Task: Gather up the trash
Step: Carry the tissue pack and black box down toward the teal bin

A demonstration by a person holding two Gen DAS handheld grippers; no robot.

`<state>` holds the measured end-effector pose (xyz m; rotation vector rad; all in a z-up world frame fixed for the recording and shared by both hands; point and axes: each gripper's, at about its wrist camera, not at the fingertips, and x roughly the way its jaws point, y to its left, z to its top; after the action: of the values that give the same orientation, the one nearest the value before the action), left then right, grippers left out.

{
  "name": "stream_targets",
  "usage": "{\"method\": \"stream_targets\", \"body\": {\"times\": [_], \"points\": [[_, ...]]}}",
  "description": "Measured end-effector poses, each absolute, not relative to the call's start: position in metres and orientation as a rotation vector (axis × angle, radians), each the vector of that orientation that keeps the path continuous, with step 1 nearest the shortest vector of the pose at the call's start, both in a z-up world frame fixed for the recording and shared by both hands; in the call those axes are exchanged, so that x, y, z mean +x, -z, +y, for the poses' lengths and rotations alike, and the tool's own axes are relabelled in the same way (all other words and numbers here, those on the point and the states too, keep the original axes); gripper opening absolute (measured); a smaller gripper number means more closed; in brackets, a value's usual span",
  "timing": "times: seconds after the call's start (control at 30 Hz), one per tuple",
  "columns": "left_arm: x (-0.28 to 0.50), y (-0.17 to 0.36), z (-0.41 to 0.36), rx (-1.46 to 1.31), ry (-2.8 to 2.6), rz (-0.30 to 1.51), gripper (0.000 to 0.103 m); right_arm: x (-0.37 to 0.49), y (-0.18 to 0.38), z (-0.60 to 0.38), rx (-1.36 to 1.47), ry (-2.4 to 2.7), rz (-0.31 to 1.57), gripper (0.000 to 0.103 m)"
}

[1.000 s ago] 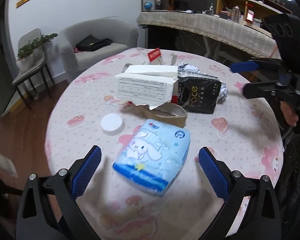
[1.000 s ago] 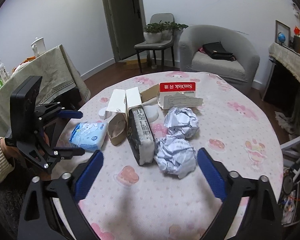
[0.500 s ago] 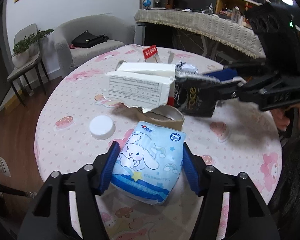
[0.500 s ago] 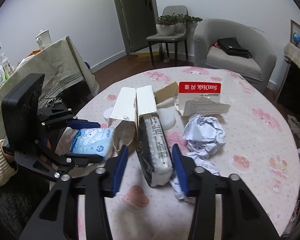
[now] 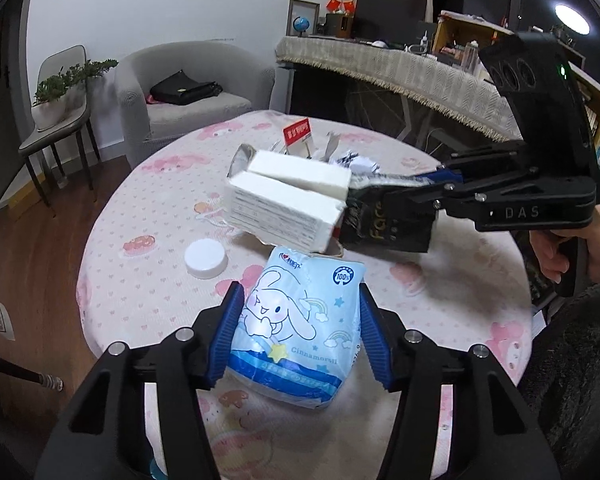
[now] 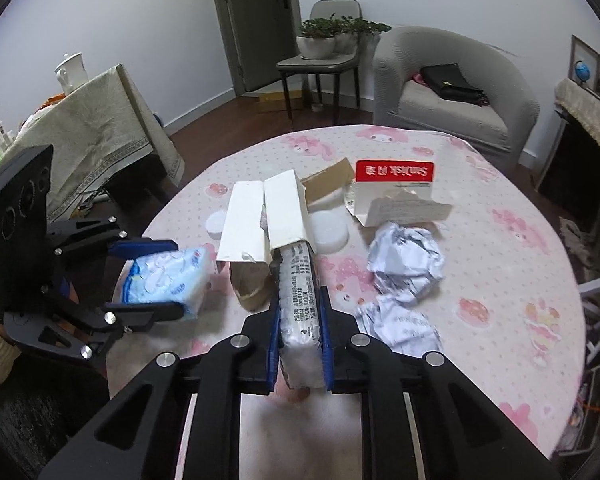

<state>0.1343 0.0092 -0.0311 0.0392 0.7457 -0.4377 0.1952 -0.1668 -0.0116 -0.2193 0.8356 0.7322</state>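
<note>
While our left gripper (image 5: 300, 334) has just closed on the blue tissue pack (image 5: 300, 328) near the table edge (image 5: 100, 344), our right gripper (image 6: 300, 332) has just clamped the black packet (image 6: 298, 304). Crumpled paper (image 6: 406, 260) lies beside it; bare cloth stretches rightward.

The pale blue tissue pack (image 5: 300, 328) carries a cartoon rabbit with "Cinnamoroll" printed under it, a round "100%" seal at its upper right corner, and a small red-and-blue brand mark at upper left — too small to make out. The black packet (image 5: 384, 226) shows "Face" in gold letters. On the body of the right hand-held gripper (image 5: 404, 192) stands "DAS" in pale capitals. The red-topped card (image 6: 396, 178) on the surface reads "SanDisk" — seen upside down, followed by two Chinese characters.
</note>
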Motion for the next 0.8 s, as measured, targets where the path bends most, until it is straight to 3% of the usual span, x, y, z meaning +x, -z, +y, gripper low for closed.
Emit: {"method": "stream_targets", "body": {"times": [0.37, 0.8], "points": [[0.110, 0.011, 0.020, 0.011, 0.420, 0.687, 0.058, 0.162, -0.003, -0.187, -0.220, -0.663, 0.836, 0.016], [0.089, 0.003, 0.079, -0.036, 0.268, 0.665, 0.056, 0.147, -0.014, -0.115, -0.259, -0.756, 0.788, 0.016]]}}
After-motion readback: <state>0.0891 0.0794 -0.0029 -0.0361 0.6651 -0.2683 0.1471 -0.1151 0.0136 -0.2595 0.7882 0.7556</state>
